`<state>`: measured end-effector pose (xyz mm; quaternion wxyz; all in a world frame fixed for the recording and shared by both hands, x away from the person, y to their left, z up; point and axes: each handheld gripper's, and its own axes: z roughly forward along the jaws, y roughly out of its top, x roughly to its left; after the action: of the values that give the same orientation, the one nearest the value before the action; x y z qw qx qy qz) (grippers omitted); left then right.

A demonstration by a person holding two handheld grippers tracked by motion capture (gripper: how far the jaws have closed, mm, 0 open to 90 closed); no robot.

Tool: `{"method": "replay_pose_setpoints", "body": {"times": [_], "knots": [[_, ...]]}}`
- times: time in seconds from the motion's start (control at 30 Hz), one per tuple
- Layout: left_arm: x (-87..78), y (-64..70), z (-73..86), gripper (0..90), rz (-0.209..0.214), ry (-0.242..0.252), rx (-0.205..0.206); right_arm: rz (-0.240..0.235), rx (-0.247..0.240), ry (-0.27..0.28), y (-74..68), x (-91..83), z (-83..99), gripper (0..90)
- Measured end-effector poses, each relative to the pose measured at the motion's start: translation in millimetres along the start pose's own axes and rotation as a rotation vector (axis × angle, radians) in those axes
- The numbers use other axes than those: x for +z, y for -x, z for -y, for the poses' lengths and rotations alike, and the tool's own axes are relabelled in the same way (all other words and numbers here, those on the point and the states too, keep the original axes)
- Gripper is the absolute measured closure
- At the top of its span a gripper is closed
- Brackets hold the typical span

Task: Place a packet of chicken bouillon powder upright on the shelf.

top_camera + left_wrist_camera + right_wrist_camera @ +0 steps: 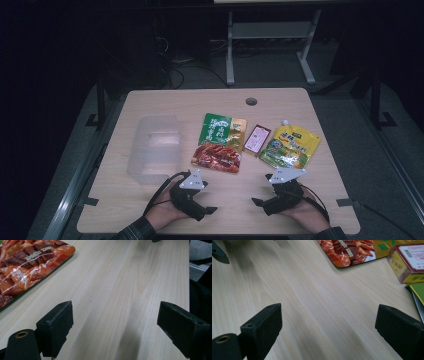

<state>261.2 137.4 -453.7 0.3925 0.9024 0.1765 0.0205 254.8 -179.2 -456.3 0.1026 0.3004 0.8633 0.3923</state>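
High view above the table (150, 210), gripper views low, close, sharing the red pouch (27, 267)

Black left tool (212, 210), black right tool (256, 202), grey three-cornered plates (screwed), plaid sleeve (134, 231)

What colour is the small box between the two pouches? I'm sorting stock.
Dark red and yellow small box; clearest in the right gripper view.

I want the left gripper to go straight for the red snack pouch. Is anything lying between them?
Nothing visible does. The left gripper is open over bare table, and only wood lies between it and the red snack pouch. The clear plastic box sits off to the left.
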Motion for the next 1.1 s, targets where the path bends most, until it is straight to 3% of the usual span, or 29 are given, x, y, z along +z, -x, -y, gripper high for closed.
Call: {"method": "replay_pose_setpoints", "body": {"times": [0.23,0.43,0.5,0.73,0.9,0.93,1.0,1.1], "knots": [[-3.8,-3.1,0.7,13.0,-0.015,0.004,-0.012,0.001,0.012,-0.003,1.9,-8.3,-4.6,16.1],[-6.1,-4.4,0.0,13.2,-0.013,0.013,-0.02,0.008,0.039,0.004,12.5,-21.2,-11.6,35.4],[-5.9,-4.5,1.0,13.2,-0.013,0.017,-0.026,0.014,0.067,-0.005,22.4,-25.4,-15.5,51.5],[-5.9,-6.2,0.5,13.2,-0.004,0.028,-0.034,0.025,0.102,-0.003,45.8,-32.7,-23.6,75.3],[-5.4,-6.9,0.1,13.3,0.003,0.032,-0.033,0.057,0.119,0.001,61.2,-35.5,-29.2,86.1],[-5.4,-6.8,-0.3,13.3,0.007,0.034,-0.041,0.087,0.125,-0.009,71.8,-35.3,-32.2,89.5],[-5.5,-7.5,-0.5,13.3,0.007,0.037,-0.037,0.101,0.134,-0.01,77.7,-35.0,-33.5,89.6],[-5.7,-8.6,-1.0,13.3,0.013,0.041,-0.041,0.154,0.162,-0.015,102.6,-31.3,-36.5,89.7]]}}
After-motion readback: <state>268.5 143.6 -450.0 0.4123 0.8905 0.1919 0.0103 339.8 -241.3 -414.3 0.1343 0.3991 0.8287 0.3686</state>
